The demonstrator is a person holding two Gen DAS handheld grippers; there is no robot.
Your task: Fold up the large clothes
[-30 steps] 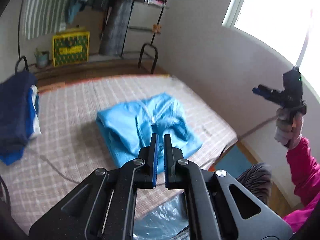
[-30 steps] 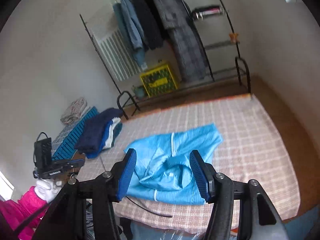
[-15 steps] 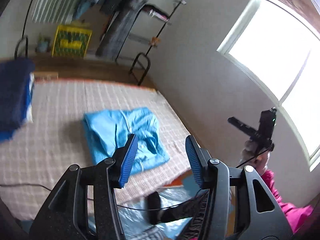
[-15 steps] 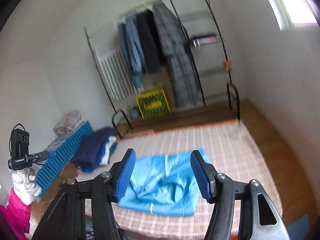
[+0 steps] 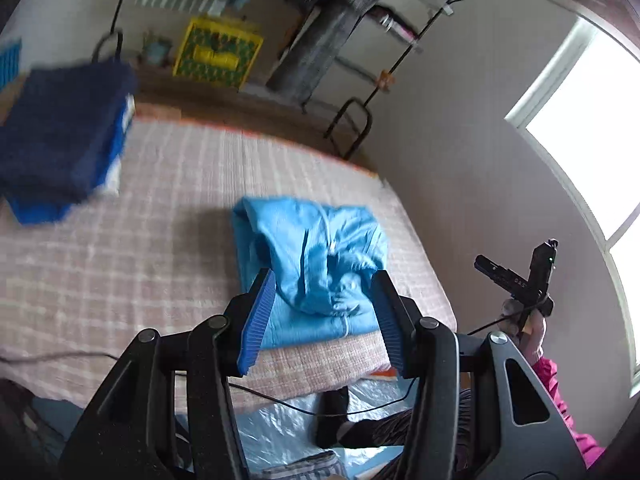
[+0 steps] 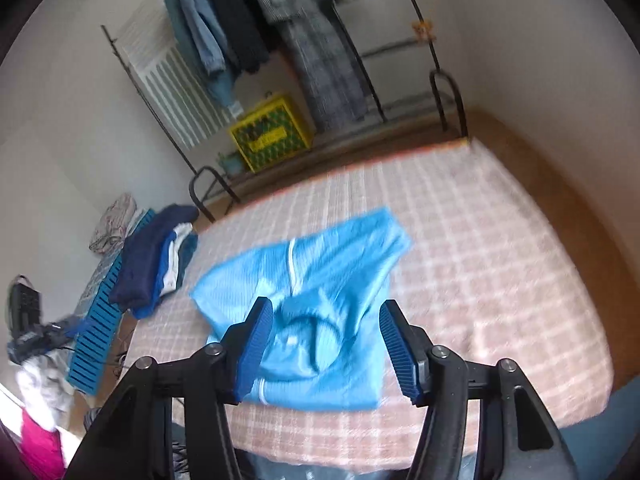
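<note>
Yellow crate [image 6: 272, 136] label unreadable; blue jacket [image 6: 316, 312] shows no readable writing.

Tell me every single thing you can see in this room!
jacket: one, light blue, crumpled on the bed's near part, white zip showing
bed: one, pink-and-white checked cover
pile: one, navy and blue folded clothes, bed's left edge
crate: one, yellow, on the floor past the bed
rack: one, black metal, by the far wall
hanging clothes: several, blue, black, grey, on the rack
radiator: one, white, far wall
window: one, bright, right wall
left gripper: one, black with blue pads, open, empty
right gripper: one, same colours, open, empty
sleeve: pink, by the window
</note>
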